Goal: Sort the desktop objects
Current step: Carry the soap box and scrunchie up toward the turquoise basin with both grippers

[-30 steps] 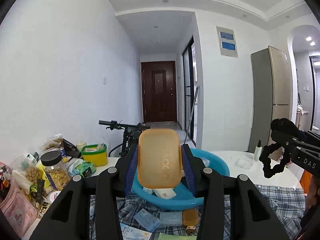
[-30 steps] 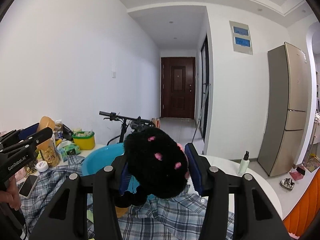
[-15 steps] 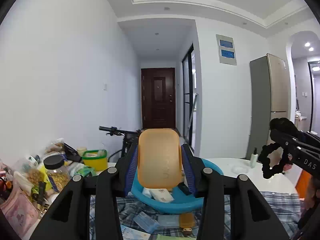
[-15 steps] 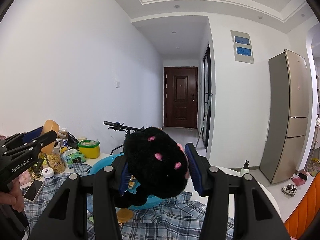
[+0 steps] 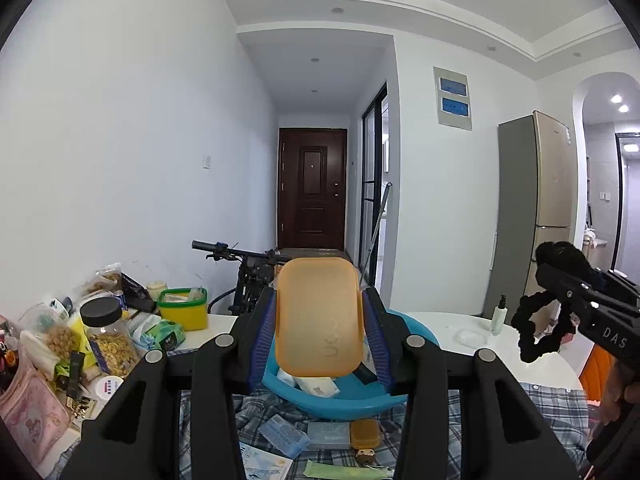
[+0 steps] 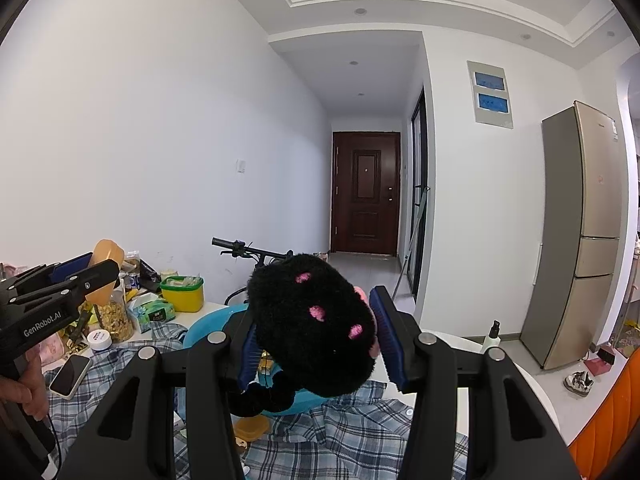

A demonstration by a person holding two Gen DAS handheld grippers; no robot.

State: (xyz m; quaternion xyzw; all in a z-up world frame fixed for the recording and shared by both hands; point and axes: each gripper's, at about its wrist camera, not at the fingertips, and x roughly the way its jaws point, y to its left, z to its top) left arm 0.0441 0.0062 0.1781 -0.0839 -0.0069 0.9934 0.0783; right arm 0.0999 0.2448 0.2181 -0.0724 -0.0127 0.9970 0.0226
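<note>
Mid-sort, both loads held high above the blue basin [image 5: 416, 334].

Left gripper [image 5: 320, 320] clamped on the orange lid [image 5: 318, 320], right gripper [image 6: 316, 326] pinching the black plush toy [image 6: 312, 324]; neither dropped yet. A few packets already inside the basin; small boxes [image 5: 284, 436], a jar [image 5: 106, 336] and a phone [image 6: 70, 374] left around it. Open air overhead; clutter crowding left of the basin, table edge close to its right.

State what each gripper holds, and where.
Left gripper: orange lid, clamped by its long side edges. Right gripper: black plush toy, squeezed across its body.
</note>
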